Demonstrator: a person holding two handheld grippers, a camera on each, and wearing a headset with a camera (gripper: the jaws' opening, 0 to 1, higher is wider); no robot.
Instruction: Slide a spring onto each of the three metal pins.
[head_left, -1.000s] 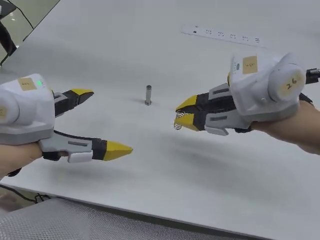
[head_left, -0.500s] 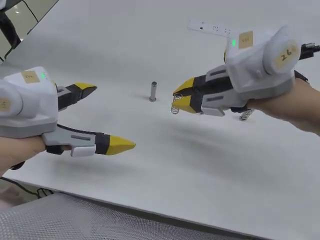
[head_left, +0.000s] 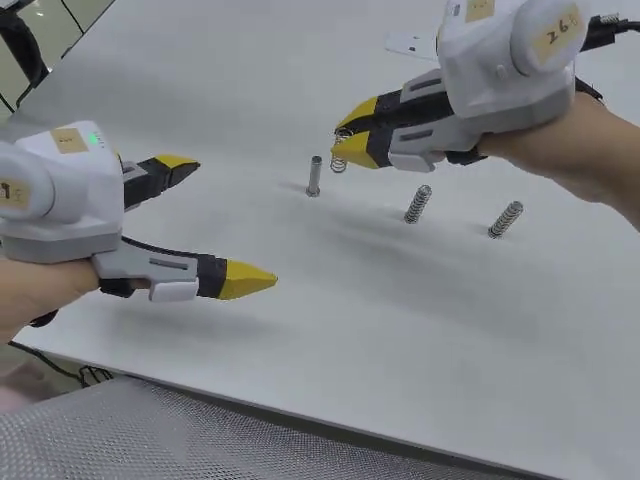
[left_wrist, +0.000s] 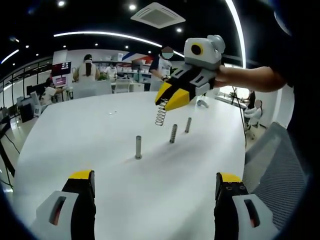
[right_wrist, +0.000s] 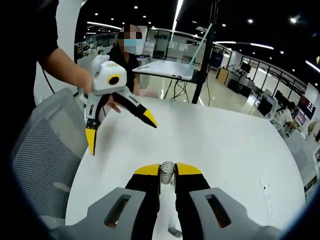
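Spring (head_left: 339, 161), one of three, pinched in the right gripper (head_left: 338, 145) jaws, airborne just beside the pin (head_left: 314, 176) top; loose springs (head_left: 417, 203), two, lying on the desk (head_left: 400, 330) nearby. Pin, one, upright. Left gripper (head_left: 226, 220) jaws wide apart, empty. Power strip (head_left: 410, 44) beyond. Right gripper view gives the coil end-on.

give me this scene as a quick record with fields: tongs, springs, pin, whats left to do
right tongs: shut on a spring, above the table, close to the pin
held spring: hangs from the tips, not yet over the pin
bare pin: upright on the table, no spring on it
other springs: two, on the table beyond the pin; whether pins are inside cannot be told
left tongs: open, empty, apart from the pin
table: white
left to do: spring onto the bare pin
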